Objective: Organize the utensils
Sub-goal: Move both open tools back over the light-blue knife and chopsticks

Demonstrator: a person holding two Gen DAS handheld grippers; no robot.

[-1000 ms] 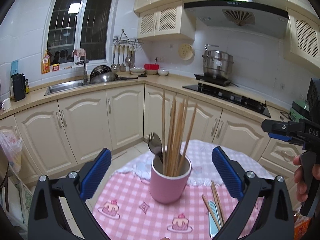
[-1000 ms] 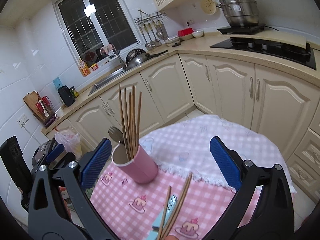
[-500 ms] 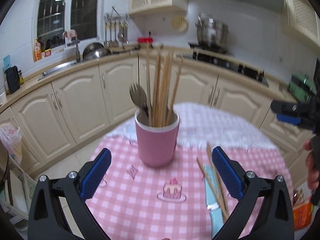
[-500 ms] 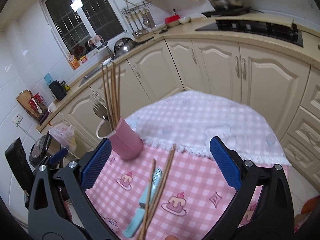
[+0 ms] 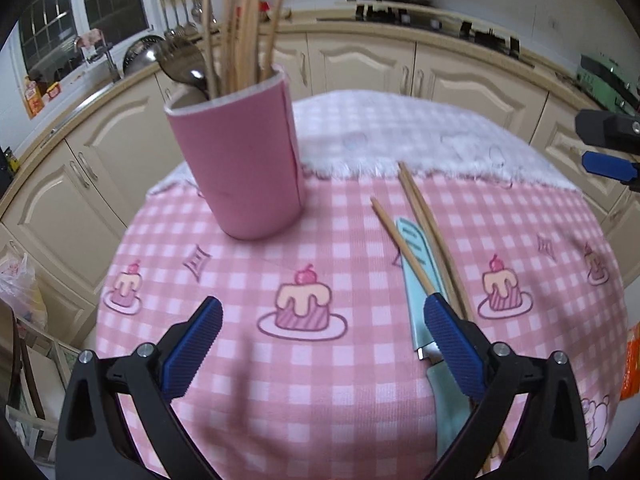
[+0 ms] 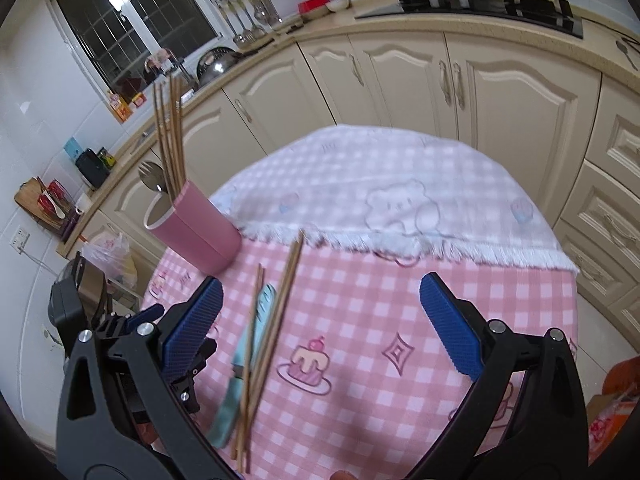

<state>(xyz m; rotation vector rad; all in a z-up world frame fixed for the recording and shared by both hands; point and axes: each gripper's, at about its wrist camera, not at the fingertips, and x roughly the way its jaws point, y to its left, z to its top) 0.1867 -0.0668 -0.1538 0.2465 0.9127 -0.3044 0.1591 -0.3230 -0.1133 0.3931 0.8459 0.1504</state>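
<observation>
1. Three loose chopsticks [image 5: 424, 236] lay on the pink checked tablecloth [image 5: 320, 380], right of the pink cup [image 5: 240, 164], crossing over a light blue knife [image 5: 416, 280].
2. Knife lay flat, blade pointing away towards the white fringed cloth [image 6: 400, 200]; its handle end ran under the left gripper's right finger. One chopstick lay across the blade, the other two along its right edge.
3. Cup stood upright near the table's far-left edge, holding a bunch of chopsticks [image 5: 240, 24] and a metal spoon [image 5: 184, 68].
4. Left gripper [image 5: 322, 334] hovered low over the cloth, jaws wide apart, nothing between them. Right blue pad [image 5: 452, 348] sat above the knife; contact unclear.
5. Right gripper [image 6: 320, 324] was also spread wide and empty, above the table; chopsticks and knife showed just inside its left finger.
6. Behind: cream cabinets [image 6: 480, 92], a stovetop [image 6: 480, 2], a dark window [image 6: 132, 24], hanging ladles [image 6: 244, 16].
</observation>
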